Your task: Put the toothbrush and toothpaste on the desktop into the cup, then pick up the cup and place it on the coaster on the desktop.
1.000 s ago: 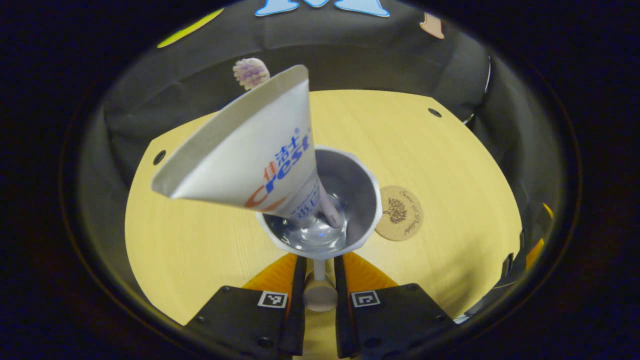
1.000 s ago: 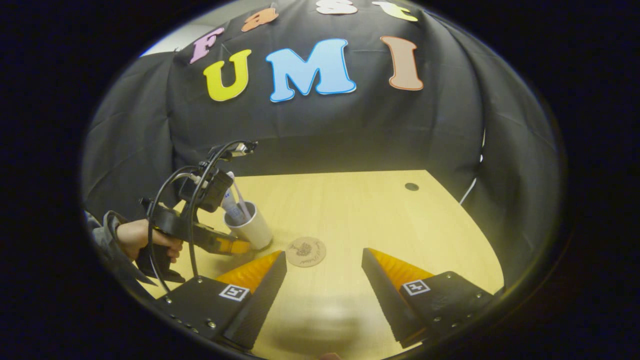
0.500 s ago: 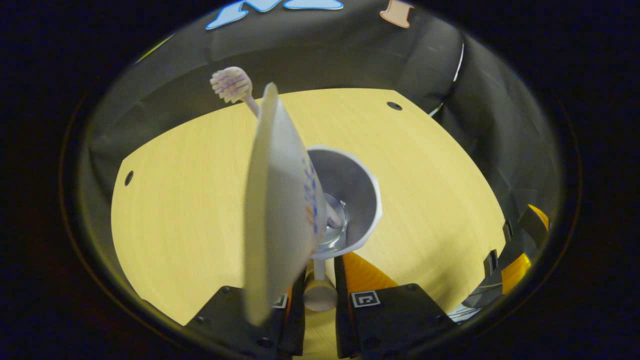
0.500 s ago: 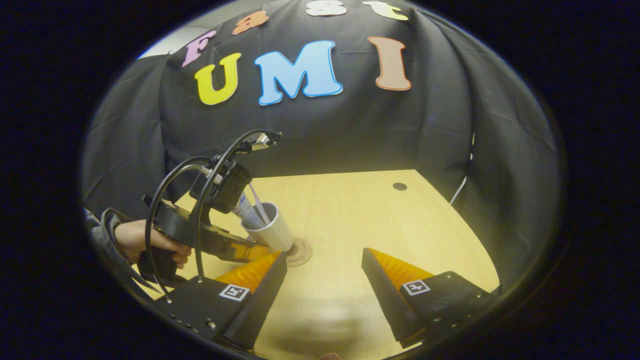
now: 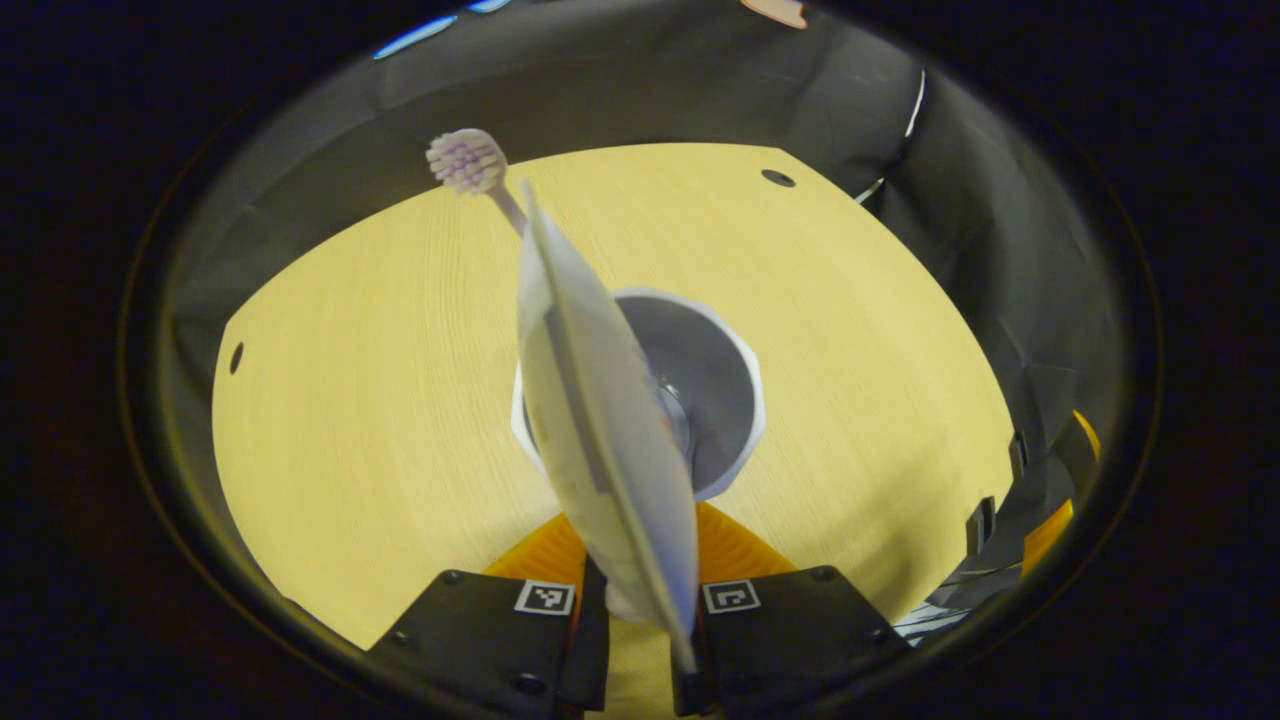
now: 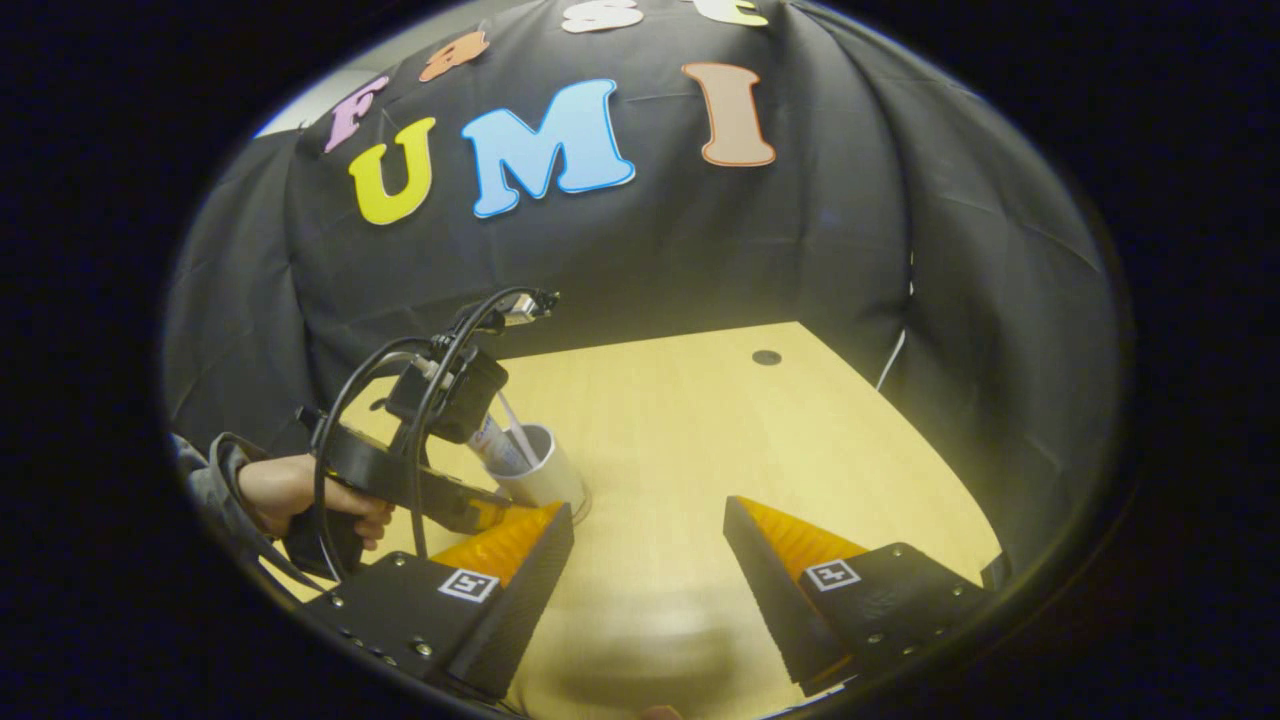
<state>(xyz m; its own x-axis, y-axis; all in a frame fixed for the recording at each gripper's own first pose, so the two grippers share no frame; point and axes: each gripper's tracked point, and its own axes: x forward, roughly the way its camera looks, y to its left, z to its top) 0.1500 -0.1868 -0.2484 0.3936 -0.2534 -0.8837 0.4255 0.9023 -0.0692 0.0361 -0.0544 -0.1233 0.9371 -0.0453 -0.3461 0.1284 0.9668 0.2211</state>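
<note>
My left gripper [image 5: 637, 600] is shut on the near side of the white cup [image 5: 700, 390]. The toothpaste tube [image 5: 600, 430] leans out of the cup toward the camera, edge-on, and hides part of the grip. The toothbrush head [image 5: 465, 160] pokes up behind the tube. In the right gripper view the cup [image 6: 545, 478] sits over the coaster [image 6: 580, 508], of which a thin edge peeks out at the cup's base. The left gripper [image 6: 480, 510] holds the cup from the left. My right gripper [image 6: 648, 560] hangs open over the table with nothing between its fingers.
The wooden table [image 5: 380, 380] has small round holes near its corners [image 5: 776, 178]. A hand [image 6: 290, 490] with a grey sleeve holds the left gripper's handle, and a black cable loops above it. Black cloth walls close off the table's back and sides.
The left gripper carried the cup to the right, from beside the coaster to over it. The toothpaste tube swung round in the cup and now faces the camera edge-on. The right gripper stayed open.
</note>
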